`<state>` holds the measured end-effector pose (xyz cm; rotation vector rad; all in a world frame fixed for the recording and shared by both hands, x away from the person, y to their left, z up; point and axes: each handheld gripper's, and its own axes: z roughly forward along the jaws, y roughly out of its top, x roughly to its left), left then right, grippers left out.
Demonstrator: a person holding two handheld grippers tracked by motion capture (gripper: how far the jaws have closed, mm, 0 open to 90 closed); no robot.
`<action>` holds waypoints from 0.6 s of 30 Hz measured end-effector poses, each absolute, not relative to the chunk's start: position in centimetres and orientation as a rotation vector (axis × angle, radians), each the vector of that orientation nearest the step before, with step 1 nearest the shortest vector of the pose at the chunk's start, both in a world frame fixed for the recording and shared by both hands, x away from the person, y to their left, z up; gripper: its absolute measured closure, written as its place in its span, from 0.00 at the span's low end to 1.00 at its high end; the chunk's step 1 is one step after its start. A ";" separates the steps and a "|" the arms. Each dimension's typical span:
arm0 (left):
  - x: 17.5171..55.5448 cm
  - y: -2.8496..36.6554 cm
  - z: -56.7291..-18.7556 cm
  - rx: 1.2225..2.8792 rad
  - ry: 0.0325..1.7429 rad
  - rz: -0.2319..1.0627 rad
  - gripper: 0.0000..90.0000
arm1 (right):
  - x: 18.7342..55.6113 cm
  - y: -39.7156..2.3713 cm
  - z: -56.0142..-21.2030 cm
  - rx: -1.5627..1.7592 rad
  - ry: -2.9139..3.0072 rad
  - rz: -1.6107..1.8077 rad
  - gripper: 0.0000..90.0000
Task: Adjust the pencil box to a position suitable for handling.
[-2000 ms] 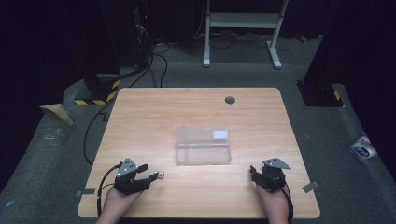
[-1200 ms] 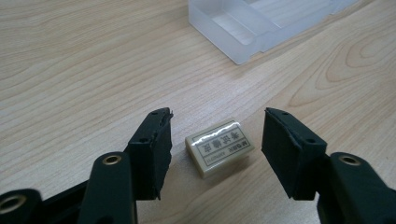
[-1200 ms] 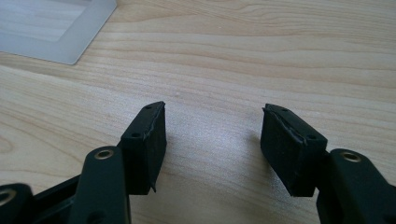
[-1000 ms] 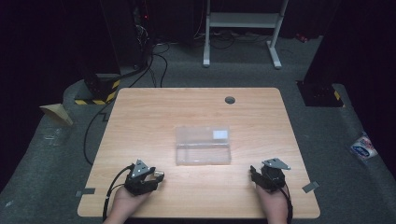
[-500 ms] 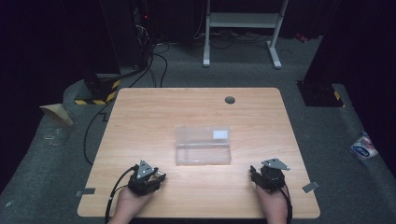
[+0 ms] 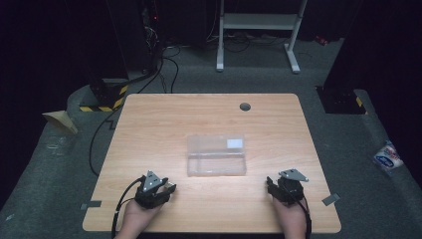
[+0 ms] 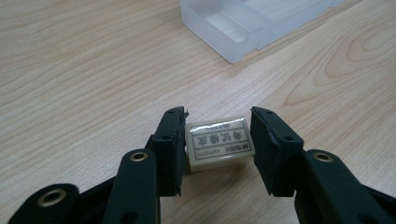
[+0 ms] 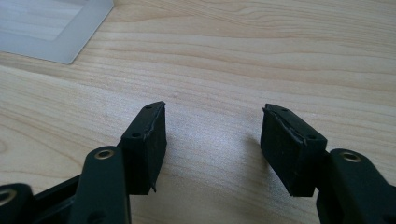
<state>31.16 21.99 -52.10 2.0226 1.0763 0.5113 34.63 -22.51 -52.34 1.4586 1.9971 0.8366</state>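
A small cream eraser point(image 7: 218, 142) with a printed label lies flat on the wooden table point(image 6: 209, 119). My left gripper point(image 7: 219, 122) straddles it; its jaws have just been closing and both pads now touch the eraser's short ends. In the high view the left gripper point(image 6: 166, 189) is low over the near left of the table, with the eraser point(image 6: 170, 187) at its tips. My right gripper point(image 8: 212, 112) stands open over bare wood, nothing between its pads; it is at the near right point(image 6: 271, 186).
A clear plastic box point(image 6: 216, 157) with a white label point(image 6: 234, 144) sits mid-table, beyond both grippers point(image 7: 247, 23) point(image 8: 46, 28). A cable hole point(image 6: 245, 106) is near the far edge. A white frame point(image 6: 259, 22), cables and a bag point(image 6: 387, 157) are on the floor.
My left gripper slid right to the eraser, which used to lie just off its tips, and its jaws came together around it. The right gripper has kept still.
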 end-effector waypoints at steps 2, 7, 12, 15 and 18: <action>31.1 22.0 -52.0 2.018 1.072 0.508 0.62 | 34.6 -22.5 -52.3 1.464 1.996 0.839 0.45; 30.9 22.1 -51.8 2.004 1.044 0.516 0.62 | 34.6 -22.5 -52.3 1.459 1.997 0.836 0.45; 30.7 22.0 -51.6 1.975 1.030 0.514 0.62 | 34.6 -22.5 -52.3 1.458 1.997 0.836 0.45; 30.9 21.9 -51.5 1.967 1.029 0.519 0.62 | 34.6 -22.5 -52.3 1.455 1.998 0.835 0.45; 31.1 21.6 -51.3 1.967 1.015 0.530 0.63 | 34.6 -22.5 -52.3 1.469 1.997 0.842 0.45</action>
